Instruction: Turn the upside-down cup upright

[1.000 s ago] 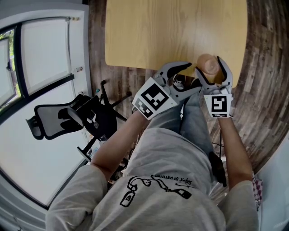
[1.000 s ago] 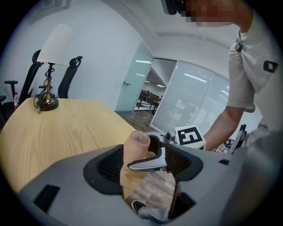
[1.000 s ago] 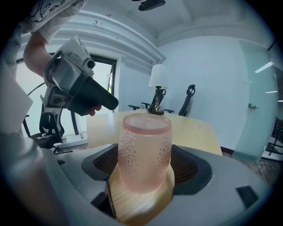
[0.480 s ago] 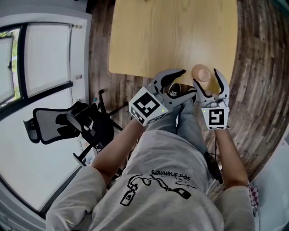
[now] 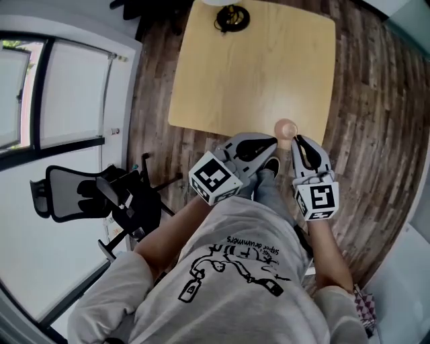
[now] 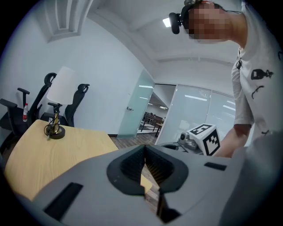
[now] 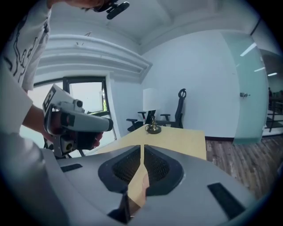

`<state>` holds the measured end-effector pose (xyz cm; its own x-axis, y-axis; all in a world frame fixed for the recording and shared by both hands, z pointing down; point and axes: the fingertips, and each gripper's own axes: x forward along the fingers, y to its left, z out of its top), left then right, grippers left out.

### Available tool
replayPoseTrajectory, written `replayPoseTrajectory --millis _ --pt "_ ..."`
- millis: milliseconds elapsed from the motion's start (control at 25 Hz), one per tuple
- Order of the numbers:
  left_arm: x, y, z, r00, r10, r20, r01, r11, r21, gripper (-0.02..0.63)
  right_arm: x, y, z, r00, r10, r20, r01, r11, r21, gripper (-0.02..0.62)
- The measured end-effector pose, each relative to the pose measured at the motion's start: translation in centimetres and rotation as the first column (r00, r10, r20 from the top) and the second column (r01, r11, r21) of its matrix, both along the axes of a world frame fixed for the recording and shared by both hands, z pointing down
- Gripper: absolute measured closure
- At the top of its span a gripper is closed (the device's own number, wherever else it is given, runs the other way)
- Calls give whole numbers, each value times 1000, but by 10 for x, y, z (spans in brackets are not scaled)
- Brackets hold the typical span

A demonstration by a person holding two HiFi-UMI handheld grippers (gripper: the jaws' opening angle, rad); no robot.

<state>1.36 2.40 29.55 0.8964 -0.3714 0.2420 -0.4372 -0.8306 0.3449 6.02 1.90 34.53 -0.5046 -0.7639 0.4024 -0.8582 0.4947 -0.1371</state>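
While left gripper [image 5: 271,141] hangs closed, cup [image 5: 287,128] just beside

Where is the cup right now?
In the head view, the cup stands on the wooden table at its near edge, toward the right corner, far from the lamp at the opposite edge.

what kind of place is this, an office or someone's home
Most likely an office or meeting room. A black swivel chair stands by a plain wooden table. Beyond that are glass partition walls and a frosted glass door.
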Motion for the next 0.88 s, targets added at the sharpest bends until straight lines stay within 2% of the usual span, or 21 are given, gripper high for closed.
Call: replayPoseTrajectory --millis 240,480,880 --pt "6 16 -36 999 -32 10 32 999 -6 597 -4 14 -54 995 61 82 -60 998 -6 566" --pt "8 20 -63 997 -76 26 75 997 13 597 -8 21 -99 992 74 103 -77 996 34 571" --pt "12 30 -77 994 -108 25 107 993 52 597 -14 35 -119 989 89 116 -95 994 50 572"
